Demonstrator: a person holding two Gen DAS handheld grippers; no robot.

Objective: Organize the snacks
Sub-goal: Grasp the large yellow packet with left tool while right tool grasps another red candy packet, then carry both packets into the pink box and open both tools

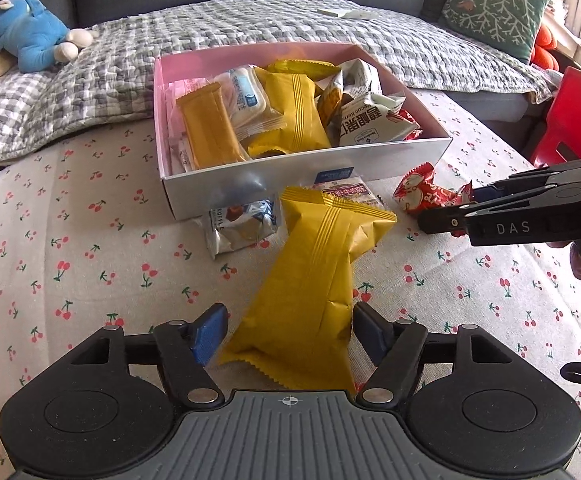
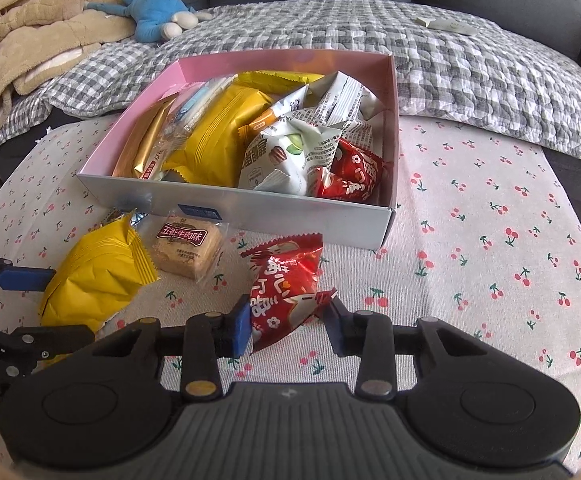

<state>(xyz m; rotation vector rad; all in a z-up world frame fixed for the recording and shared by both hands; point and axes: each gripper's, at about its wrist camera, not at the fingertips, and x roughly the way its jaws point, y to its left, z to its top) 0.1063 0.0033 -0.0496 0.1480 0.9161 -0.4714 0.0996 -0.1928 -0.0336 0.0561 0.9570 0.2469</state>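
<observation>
Left gripper (image 1: 288,334): jaws apart around the near end of a yellow packet (image 1: 310,280) lying on the cherry-print cloth (image 1: 90,280). The right pad looks to touch the wrapper and the left pad stands just clear, so no firm grip shows.

Silver truffle packet (image 1: 242,220): on the cloth, just beside the box front, left of the yellow packet's far end.

Box (image 2: 250,208): open, pink inside, pale outside, holding yellow, gold, white and red packets.

Clear-wrapped biscuit (image 2: 188,250): on the cloth before the box, between the yellow packet and the red packet (image 2: 286,284).

Right gripper (image 2: 288,322): jaws drawn in on the near end of the red packet, both pads pressing its wrapper; the packet lies on the cloth in front of the box.

Behind: blue plush toy (image 2: 146,4) and beige blanket (image 2: 30,32) on a checked quilt (image 2: 450,60).
</observation>
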